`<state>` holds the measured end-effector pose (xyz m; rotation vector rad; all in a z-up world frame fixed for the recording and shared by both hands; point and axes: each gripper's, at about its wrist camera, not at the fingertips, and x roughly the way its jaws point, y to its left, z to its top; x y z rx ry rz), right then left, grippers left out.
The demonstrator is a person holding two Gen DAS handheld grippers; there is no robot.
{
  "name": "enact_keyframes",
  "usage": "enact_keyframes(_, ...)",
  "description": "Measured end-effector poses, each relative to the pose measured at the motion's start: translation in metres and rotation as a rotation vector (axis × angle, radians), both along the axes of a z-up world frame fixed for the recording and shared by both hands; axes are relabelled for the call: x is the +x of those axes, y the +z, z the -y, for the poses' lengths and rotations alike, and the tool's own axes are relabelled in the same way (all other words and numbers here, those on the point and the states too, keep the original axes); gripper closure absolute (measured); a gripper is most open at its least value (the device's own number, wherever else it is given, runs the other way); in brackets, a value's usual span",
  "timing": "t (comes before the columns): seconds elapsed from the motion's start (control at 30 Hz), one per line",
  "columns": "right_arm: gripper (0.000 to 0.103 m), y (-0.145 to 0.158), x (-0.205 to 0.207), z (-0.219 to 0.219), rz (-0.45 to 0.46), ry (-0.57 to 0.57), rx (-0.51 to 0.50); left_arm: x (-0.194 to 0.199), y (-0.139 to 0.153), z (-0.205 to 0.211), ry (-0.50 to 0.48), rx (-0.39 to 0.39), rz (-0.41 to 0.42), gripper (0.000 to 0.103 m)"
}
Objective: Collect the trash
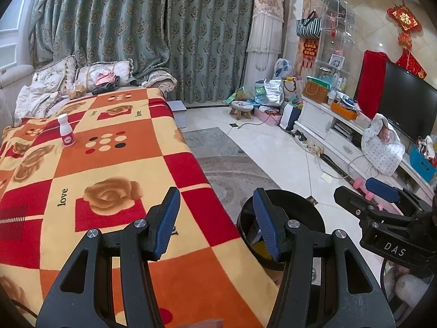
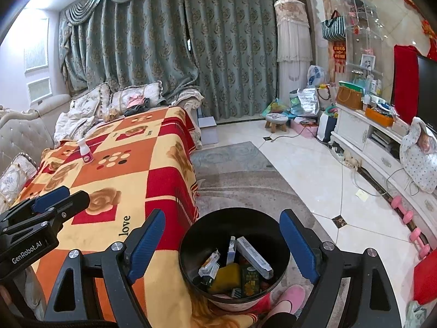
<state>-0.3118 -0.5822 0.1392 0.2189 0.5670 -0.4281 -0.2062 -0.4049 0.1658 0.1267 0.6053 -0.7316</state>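
A small white bottle with a pink label (image 1: 66, 134) (image 2: 85, 151) stands upright at the far left of the table, on its red, orange and yellow blanket (image 1: 109, 164). My left gripper (image 1: 215, 218) hangs open over the blanket's near right edge with nothing between its blue pads. Over the black round bin (image 2: 207, 229) on the floor beside the table, my right gripper (image 2: 222, 240) is open and empty. Inside the bin lie several pieces of trash: small boxes, cartons and a yellow lump. The left wrist view shows the bin's rim (image 1: 297, 199) behind the right finger.
A sofa with cushions (image 2: 90, 104) lies behind the table. A grey rug (image 2: 232, 169) and pale tiles cover the floor. A white TV cabinet (image 2: 363, 134) runs along the right, with pink dumbbells (image 2: 407, 216) in front. A person's pink slipper (image 2: 289, 298) is by the bin.
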Motion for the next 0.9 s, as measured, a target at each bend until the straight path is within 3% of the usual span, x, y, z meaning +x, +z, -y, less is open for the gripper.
enact_keyframes(0.9,0.017,-0.0029,0.0020,-0.0037,-0.025,0.008,0.003,-0.0023,-0.0017,0.0032,-0.013,0.000,-0.007,0.049)
